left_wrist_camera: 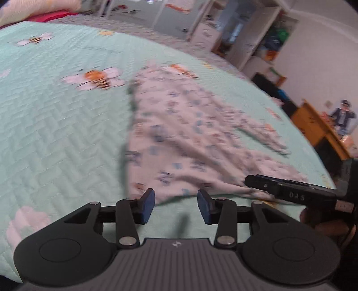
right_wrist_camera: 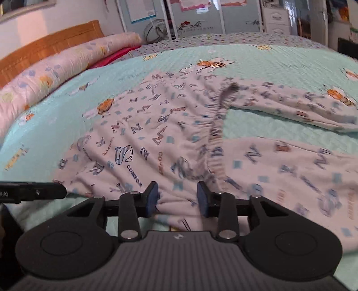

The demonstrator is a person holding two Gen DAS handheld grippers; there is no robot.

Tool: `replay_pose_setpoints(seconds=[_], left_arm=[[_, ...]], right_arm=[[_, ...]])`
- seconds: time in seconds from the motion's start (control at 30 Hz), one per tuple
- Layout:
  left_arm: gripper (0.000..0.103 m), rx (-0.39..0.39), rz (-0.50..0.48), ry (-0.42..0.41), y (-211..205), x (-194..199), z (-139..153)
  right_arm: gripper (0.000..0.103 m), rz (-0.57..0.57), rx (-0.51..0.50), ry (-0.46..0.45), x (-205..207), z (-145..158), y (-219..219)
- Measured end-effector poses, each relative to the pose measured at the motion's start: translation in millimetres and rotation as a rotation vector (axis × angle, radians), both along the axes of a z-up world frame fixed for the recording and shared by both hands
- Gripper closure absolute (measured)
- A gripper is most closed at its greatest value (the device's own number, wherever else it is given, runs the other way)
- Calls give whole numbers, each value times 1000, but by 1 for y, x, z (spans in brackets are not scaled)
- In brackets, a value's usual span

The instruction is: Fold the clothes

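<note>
White pyjama trousers [right_wrist_camera: 145,138] printed with blue letters lie spread on the mint bee-print quilt [right_wrist_camera: 279,62]. Their gathered waistband [right_wrist_camera: 214,125] runs down the middle and the legs stretch off to the right. My right gripper [right_wrist_camera: 177,199] sits low over the near edge. Its blue pads stand apart with a fold of the cloth between them, not pinched. In the left wrist view the trousers [left_wrist_camera: 190,138] look blurred. My left gripper [left_wrist_camera: 176,206] is open just short of their near hem, over bare quilt [left_wrist_camera: 56,112]. A black finger [left_wrist_camera: 264,182] of the right gripper shows at the right.
A rolled pink duvet [right_wrist_camera: 44,76] lies along the wooden headboard [right_wrist_camera: 44,49] on the left. Wardrobe doors [right_wrist_camera: 190,18] stand beyond the bed's far side. Cluttered shelves [left_wrist_camera: 257,33] and an orange wooden desk [left_wrist_camera: 317,125] stand off the bed's right edge.
</note>
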State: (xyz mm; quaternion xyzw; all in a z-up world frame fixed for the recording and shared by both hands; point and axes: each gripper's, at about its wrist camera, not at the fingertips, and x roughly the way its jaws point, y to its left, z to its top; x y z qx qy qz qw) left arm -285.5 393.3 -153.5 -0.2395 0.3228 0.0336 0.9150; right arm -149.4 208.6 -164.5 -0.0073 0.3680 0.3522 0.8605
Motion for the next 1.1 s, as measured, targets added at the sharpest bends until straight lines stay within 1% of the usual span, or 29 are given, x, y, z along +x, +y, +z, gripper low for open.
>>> replay_pose_setpoints(seconds=[0.03, 0.07, 0.1, 0.17, 0.27, 0.37, 0.43, 0.5, 0.53, 0.57, 0.6, 0.63, 0.67, 0.7, 0.73, 0.77, 0.8, 0.83, 0.9, 0.97, 1.0, 1.03, 1.1], left_arm=[[54, 8, -31, -29, -7, 4, 7], [48, 30, -54, -49, -14, 8, 12], [44, 62, -72, -60, -21, 14, 14], [43, 137, -107, -71, -37, 28, 18], [43, 315, -174, -41, -71, 48, 16], [43, 446, -308, -51, -108, 60, 12], [43, 528, -377, -41, -130, 70, 5], [43, 593, -414, -23, -147, 83, -5], [43, 614, -424, -10, -152, 90, -9], [43, 622, -427, 7, -155, 97, -13], [43, 630, -430, 24, -158, 105, -17], [43, 618, -432, 36, -158, 111, -19], [45, 580, -434, 41, -154, 115, -20], [49, 541, -436, 46, -151, 119, -21], [57, 503, -438, 51, -147, 123, -21], [76, 464, -439, 56, -144, 127, -22], [92, 438, -436, 53, -141, 129, -20], [96, 429, -430, 37, -140, 128, -16], [96, 397, -425, -9, -138, 124, -4], [96, 374, -424, -35, -138, 122, 3], [96, 381, -430, -31, -139, 124, 3], [96, 388, -436, -27, -141, 126, 2], [96, 397, -439, -23, -144, 125, 4]], right_arm=[[60, -16, 27, -22, -2, 8, -5], [54, -32, 52, -37, 2, 15, -6], [49, -48, 76, -47, 7, 22, -6], [49, -82, 123, -69, 18, 35, -6], [49, -126, 204, 26, 69, 34, 1], [49, -168, 246, 136, 123, 23, 12], [50, -189, 259, 213, 155, 10, 22], [56, -208, 260, 299, 180, -5, 30], [64, -213, 261, 343, 190, -13, 33], [67, -212, 257, 363, 195, -18, 37], [74, -210, 251, 376, 200, -23, 41], [82, -207, 245, 389, 204, -29, 45], [100, -215, 229, 382, 206, -30, 45], [100, -220, 236, 380, 208, -30, 42], [100, -234, 249, 366, 209, -27, 36], [100, -251, 262, 350, 209, -23, 28], [100, -267, 275, 333, 209, -20, 21], [100, -275, 290, 314, 207, -15, 15], [100, -285, 320, 273, 201, -5, 2], [100, -285, 342, 259, 198, -1, -5], [100, -281, 327, 260, 199, -3, -4], [100, -278, 287, 264, 201, -5, 0], [100, -303, 289, 260, 201, -3, -6]])
